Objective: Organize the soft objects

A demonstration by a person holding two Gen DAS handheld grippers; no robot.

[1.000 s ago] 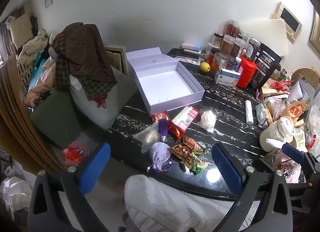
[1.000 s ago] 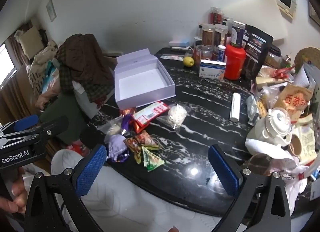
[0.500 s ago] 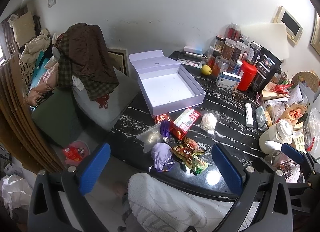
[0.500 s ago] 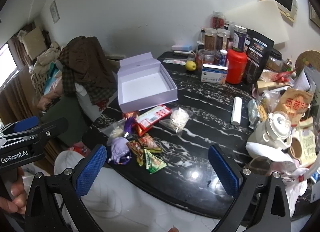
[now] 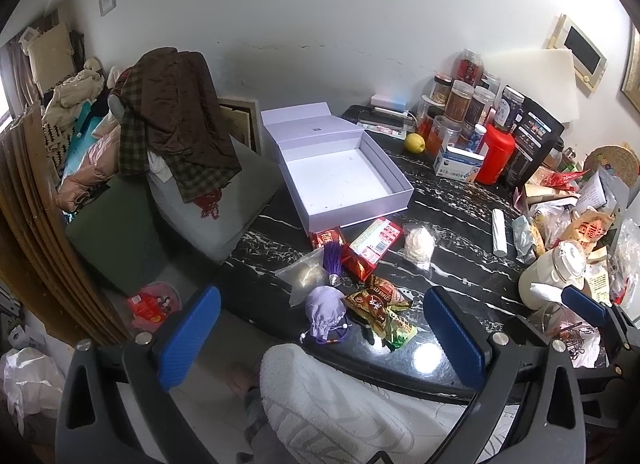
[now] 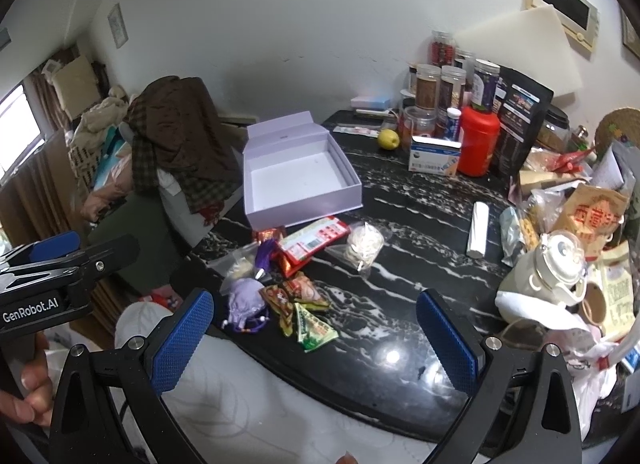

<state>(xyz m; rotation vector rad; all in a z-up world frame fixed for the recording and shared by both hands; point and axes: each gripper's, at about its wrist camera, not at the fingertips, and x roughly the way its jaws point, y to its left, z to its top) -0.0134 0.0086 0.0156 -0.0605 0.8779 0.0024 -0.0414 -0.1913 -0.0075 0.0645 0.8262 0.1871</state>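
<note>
Left of the white box (image 5: 344, 179), off the table edge, sits a chair draped w/ brown and plaid cloth (image 5: 176, 123); prob. just dumped there, not part of the job. Box itself sits open and empty on the black marble table (image 5: 460, 215), lid flipped back, which reads as the bin meant for the soft stuff. Just in front of box, toward the person, the soft items lie bunched: a clear bag w/ pale contents (image 5: 306, 276), a purple tassel (image 5: 333, 260), a lilac drawstring pouch (image 5: 325, 310) nearest the table edge, red packets (image 5: 370, 246) touching the box's front wall, green/brown snack packs (image 5: 384, 310) beside the pouch, and a bag of white puffy bits (image 5: 418, 242) a bit right of the box front. Right of box, well apart, are jars, a red canister (image 5: 496, 157), a white teapot (image 5: 554, 274) and paper clutter; hard goods, likely to be left alone.

Left gripper (image 5: 320, 340) hangs above the near table edge, jaws spread wide, nothing between them. Right gripper (image 6: 316, 344) likewise: wide, empty, aimed at the pile before the box. Both look staged for a first pick; pouch seems the closest target. Nothing in box yet.
</note>
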